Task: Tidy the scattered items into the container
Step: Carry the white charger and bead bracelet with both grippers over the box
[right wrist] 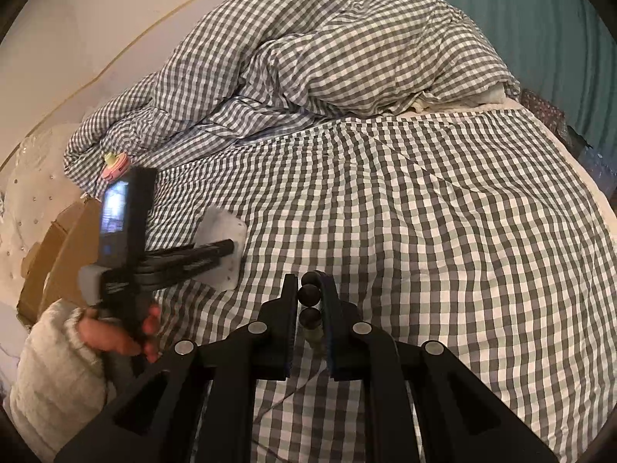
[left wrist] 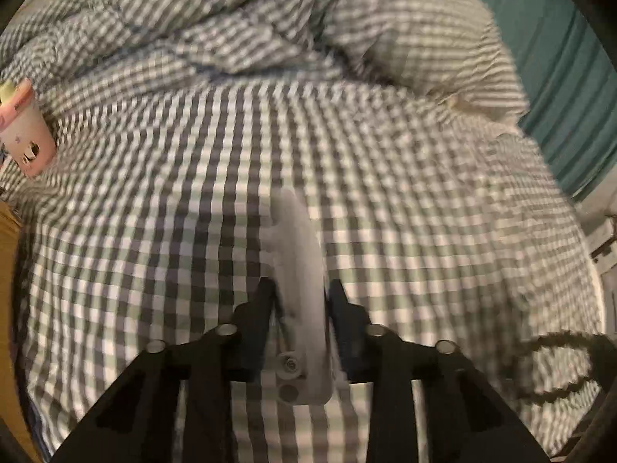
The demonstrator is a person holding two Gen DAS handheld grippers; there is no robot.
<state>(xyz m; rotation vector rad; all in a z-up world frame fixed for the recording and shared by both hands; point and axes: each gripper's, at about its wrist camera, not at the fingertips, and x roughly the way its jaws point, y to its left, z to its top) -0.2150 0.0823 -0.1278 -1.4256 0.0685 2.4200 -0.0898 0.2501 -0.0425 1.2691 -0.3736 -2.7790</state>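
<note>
Two wrist views over a bed [right wrist: 424,231] covered in grey-and-white gingham.

In the left wrist view, the left gripper [left wrist: 299,297] sits at bottom centre, its jaws closed narrow on a flat white plastic piece [left wrist: 297,254] that sticks up between them above the checked sheet. A pink cup [left wrist: 29,131] lies at the left edge, and a dark cord [left wrist: 555,366] loops at lower right.

In the right wrist view, the right gripper [right wrist: 308,297] at bottom centre is nearly shut, pinching a thin item with dark round beads [right wrist: 310,293]; what the item is cannot be told. At mid left a hand [right wrist: 123,332] in a pale sleeve holds the left gripper, with the white piece in its tip. Just left of it, at the frame's left edge, stands an open cardboard box [right wrist: 42,270], likely the container. The pink cup rests beyond it, against the bunched duvet [right wrist: 327,58].

Judged from this, both held items still need dropping in the box, and the cup and cord remain out.
</note>
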